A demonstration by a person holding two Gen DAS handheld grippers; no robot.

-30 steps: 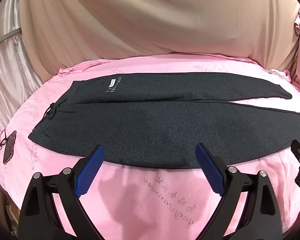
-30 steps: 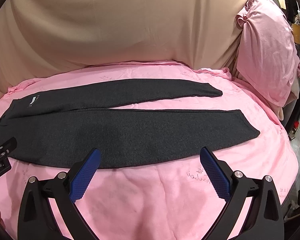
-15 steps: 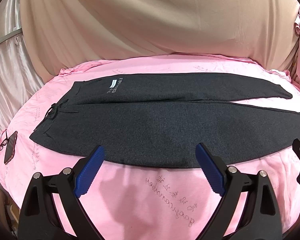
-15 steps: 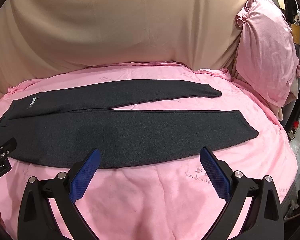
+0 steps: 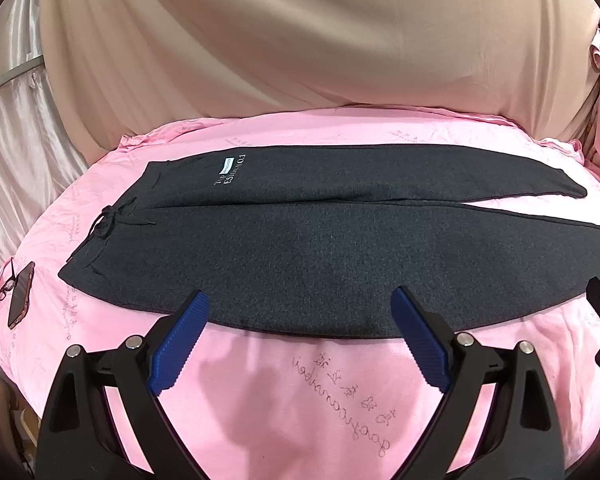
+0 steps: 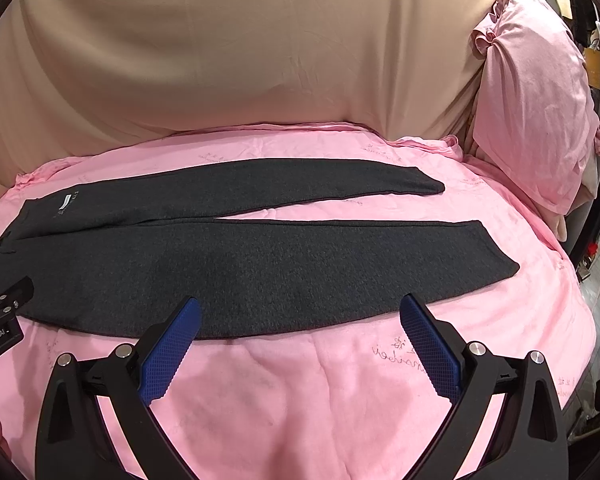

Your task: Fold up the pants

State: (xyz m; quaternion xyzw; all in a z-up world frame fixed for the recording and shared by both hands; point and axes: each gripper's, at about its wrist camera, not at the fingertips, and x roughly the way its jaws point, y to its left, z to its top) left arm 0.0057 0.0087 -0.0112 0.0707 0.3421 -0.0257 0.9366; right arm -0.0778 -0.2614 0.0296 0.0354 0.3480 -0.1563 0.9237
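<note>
A: How many of each, starting from the garment?

B: One pair of dark grey pants (image 5: 320, 248) lies flat on the pink sheet (image 5: 300, 392), both legs spread; one phone (image 5: 20, 300) with one pair of glasses (image 5: 5, 290) beside it sits at the sheet's left edge; one pink pillow (image 6: 536, 112) stands far right.

A: Anything different from half a second ago?

B: Barely; the pants lie as they did, and both views have hardly shifted.

A: Which way do they run?

B: Long axis left to right; waistband with drawstring (image 5: 108, 218) left, cuffs right.

A: And the grippers?

B: Left gripper (image 5: 298, 340) and right gripper (image 6: 300, 344) both hover just near of the pants' near edge; fingers spread wide, holding nothing.
</note>
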